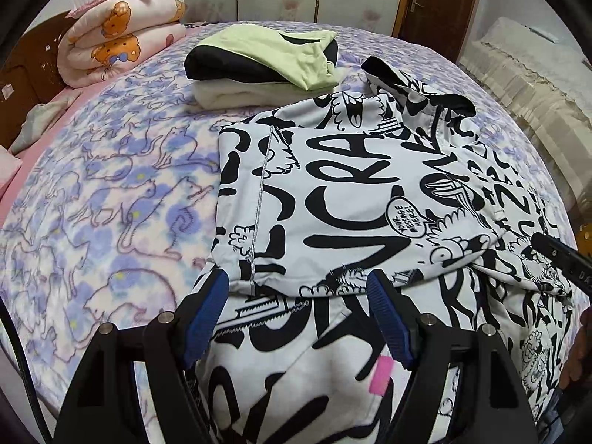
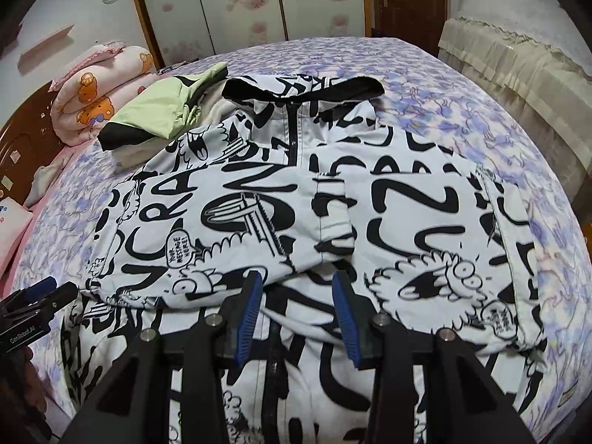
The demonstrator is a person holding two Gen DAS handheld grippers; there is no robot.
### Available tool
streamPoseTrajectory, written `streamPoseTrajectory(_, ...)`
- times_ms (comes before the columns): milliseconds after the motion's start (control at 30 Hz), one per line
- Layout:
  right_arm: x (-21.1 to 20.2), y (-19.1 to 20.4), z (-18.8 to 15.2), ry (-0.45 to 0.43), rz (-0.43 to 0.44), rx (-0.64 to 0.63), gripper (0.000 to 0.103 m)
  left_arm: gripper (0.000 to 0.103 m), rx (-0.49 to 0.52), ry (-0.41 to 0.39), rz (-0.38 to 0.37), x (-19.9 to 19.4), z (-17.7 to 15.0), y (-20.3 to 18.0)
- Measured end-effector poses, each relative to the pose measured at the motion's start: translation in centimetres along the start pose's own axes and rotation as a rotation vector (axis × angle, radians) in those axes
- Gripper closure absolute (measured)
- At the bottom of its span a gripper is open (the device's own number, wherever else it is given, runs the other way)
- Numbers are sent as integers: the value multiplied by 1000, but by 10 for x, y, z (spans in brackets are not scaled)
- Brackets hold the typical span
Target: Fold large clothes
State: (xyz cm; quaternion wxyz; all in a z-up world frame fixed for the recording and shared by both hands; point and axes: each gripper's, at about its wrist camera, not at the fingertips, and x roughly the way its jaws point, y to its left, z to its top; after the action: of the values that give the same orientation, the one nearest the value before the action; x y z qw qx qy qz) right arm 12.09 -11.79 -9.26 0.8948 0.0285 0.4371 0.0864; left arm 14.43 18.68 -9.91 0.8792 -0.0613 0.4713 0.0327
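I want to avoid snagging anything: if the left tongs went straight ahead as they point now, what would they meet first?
Probably the folded-over edge of the black-and-white printed jacket, just beyond the open left tongs; the stacked folded clothes lie much farther on. Depth is hard to judge.

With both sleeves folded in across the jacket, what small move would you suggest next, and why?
Probably lower both open grippers, left and right, to pinch the black-and-white jacket near its lower part, since that portion still lies unfolded beneath them and neither gripper holds cloth.

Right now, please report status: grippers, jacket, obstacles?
Left gripper open, right gripper open, both empty. Printed jacket flat, sleeves folded in. Folded clothes pile beside hood.
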Motion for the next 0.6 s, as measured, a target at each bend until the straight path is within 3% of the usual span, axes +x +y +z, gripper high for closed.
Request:
streamPoseTrajectory(267,-13,-5,-18,34,18,30,63,24,11,5,6,-22,-19,-2)
streamPoseTrajectory(467,-31,-6,-32,43,20,15,56,22,5,-4,-3,-43,-40,2)
streamPoseTrajectory(600,-56,-7,-39,14,44,21,45,22,-5,7,2,-53,-51,7)
